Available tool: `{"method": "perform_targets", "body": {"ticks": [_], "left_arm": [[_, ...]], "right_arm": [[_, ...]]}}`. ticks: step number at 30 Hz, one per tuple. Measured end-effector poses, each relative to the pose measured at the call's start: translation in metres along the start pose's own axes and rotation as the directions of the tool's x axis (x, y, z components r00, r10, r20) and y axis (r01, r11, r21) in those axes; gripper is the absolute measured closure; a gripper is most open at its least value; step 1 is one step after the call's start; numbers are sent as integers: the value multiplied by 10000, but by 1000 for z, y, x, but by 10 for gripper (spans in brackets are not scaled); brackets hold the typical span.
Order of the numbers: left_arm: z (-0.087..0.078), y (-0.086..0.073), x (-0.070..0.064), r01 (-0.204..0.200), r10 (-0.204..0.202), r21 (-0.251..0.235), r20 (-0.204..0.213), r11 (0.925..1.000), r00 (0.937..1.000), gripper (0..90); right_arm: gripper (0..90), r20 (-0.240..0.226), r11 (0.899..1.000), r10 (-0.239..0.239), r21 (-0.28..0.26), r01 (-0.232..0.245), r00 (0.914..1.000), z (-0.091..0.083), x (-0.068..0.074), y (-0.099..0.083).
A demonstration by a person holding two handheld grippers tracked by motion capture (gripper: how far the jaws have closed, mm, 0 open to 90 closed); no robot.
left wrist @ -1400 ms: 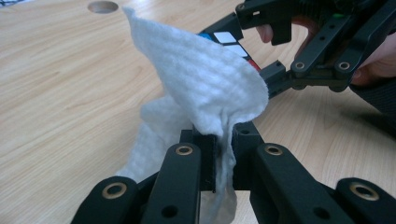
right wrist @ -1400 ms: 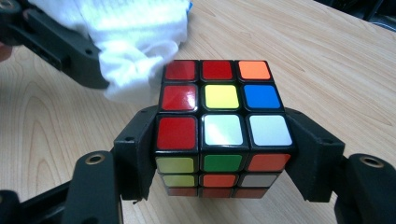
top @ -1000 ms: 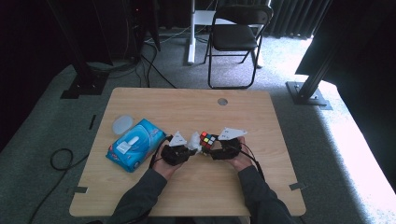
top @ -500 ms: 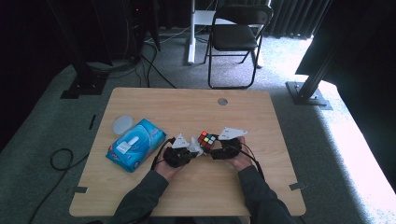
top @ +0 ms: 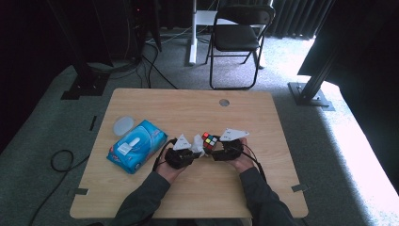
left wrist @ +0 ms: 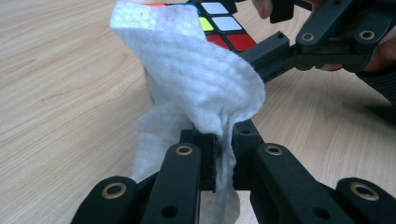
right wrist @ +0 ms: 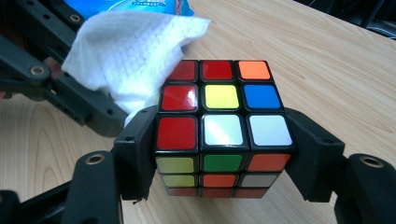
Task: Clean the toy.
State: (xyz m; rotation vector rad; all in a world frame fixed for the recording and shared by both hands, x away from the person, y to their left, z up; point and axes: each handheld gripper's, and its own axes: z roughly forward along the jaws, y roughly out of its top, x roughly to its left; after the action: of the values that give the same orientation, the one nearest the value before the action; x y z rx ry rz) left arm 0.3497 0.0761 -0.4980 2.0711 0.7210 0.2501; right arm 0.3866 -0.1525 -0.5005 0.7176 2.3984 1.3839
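Little moved since earlier, left gripper pinching wipe (against cube), right gripper clamping cube

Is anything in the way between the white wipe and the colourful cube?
Nothing visible: the wipe, pinched in the left gripper, already lies against the cube, which the right gripper clamps.

Wipe btwn pack & cube, prob. touching cube.
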Motion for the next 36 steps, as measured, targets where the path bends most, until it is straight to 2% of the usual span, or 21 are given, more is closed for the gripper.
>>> {"method": "perform_targets", "body": {"ticks": [23, 31, 36], "left_arm": [[16, 2, -16, -344, 334, 213, 444, 9992, 9985, 839], [13, 4, -17, -478, 470, 136, 496, 9988, 9977, 839], [14, 3, -17, -428, 417, 208, 526, 9989, 9977, 839]], "right_arm": [[343, 331, 9997, 214, -156, -209, 9992, 2, 1, 1], [343, 434, 9995, 296, -120, -291, 9986, 2, 0, 1], [343, 416, 9996, 274, -111, -269, 9988, 3, 2, 1]]}}
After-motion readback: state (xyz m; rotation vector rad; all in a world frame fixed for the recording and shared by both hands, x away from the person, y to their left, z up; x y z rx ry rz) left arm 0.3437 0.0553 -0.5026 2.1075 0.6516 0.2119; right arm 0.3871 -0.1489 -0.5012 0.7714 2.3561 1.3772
